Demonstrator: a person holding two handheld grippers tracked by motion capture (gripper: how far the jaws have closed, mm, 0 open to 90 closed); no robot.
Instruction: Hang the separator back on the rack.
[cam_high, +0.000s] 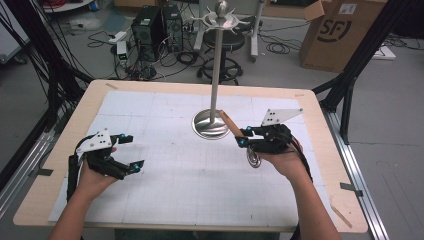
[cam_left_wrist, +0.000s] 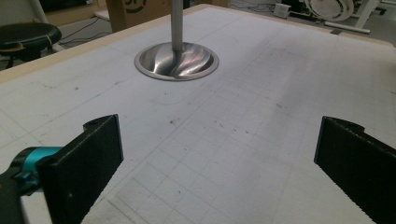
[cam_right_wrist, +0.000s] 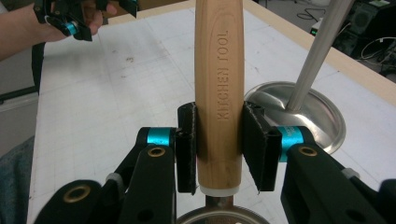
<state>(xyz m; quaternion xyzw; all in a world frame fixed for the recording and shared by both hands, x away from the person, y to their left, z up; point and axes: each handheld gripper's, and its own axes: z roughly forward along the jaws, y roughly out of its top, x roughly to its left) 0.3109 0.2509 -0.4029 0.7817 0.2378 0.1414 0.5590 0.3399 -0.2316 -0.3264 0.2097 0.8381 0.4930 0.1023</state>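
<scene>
One handle (cam_right_wrist: 218, 88) inscription: "KITCHEN TOOL"

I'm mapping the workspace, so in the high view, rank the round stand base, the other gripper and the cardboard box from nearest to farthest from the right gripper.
1. Stand base, just left of the right gripper.
2. Left gripper, across the table at the left.
3. Cardboard box, on the floor beyond the table's far right corner.

Cardboard box (cam_high: 340, 30), computer towers (cam_high: 156, 31), stool (cam_high: 227, 47)
</scene>
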